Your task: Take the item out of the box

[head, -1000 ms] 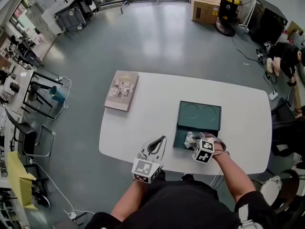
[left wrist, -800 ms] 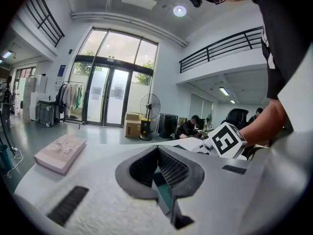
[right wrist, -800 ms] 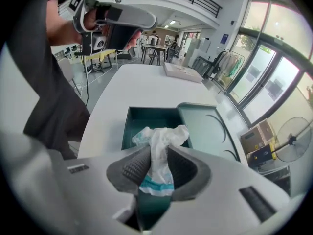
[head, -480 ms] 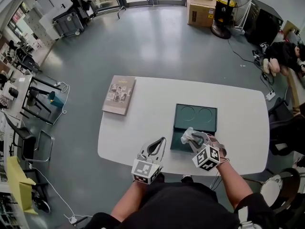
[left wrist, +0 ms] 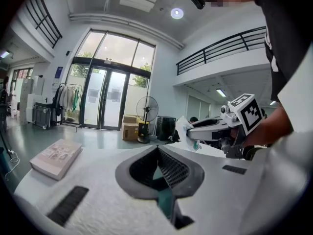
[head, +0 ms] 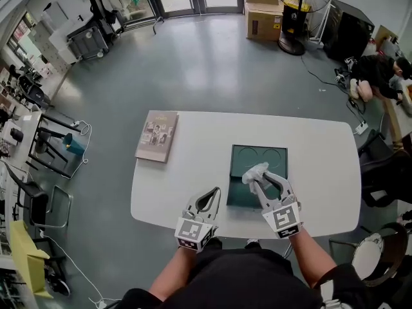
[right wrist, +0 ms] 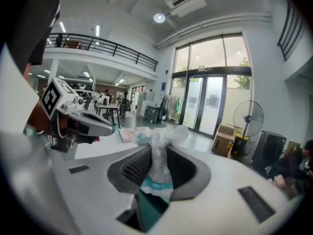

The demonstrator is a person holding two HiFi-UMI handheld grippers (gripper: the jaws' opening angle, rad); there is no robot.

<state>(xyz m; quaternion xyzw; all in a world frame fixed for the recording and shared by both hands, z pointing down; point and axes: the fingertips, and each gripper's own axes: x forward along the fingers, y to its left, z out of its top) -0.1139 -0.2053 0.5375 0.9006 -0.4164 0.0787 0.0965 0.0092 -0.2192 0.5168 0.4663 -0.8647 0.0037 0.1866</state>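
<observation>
A dark green box point(head: 273, 158) with two round hollows lies open on the white table point(head: 193, 172). My right gripper point(head: 259, 180) hovers over the box's near left part, shut on a crumpled white plastic-wrapped item point(head: 255, 172) with teal print. In the right gripper view the item point(right wrist: 160, 148) is pinched between the ribbed pads and bunches up above the tips. My left gripper point(head: 215, 191) hangs over the table's front edge, left of the box, its jaws shut with nothing between them. The left gripper view shows its tips point(left wrist: 157, 149) meeting and the held item point(left wrist: 185, 131) off to the right.
A book point(head: 156, 136) lies at the table's far left corner. Grey floor surrounds the table. Cardboard boxes point(head: 262, 11) and a standing fan point(head: 296, 18) stand far behind. Chairs and a black bag crowd the right side.
My right gripper has risen from the box's near end with the white item in its jaws, which now hangs above the box. The left gripper stayed put.
</observation>
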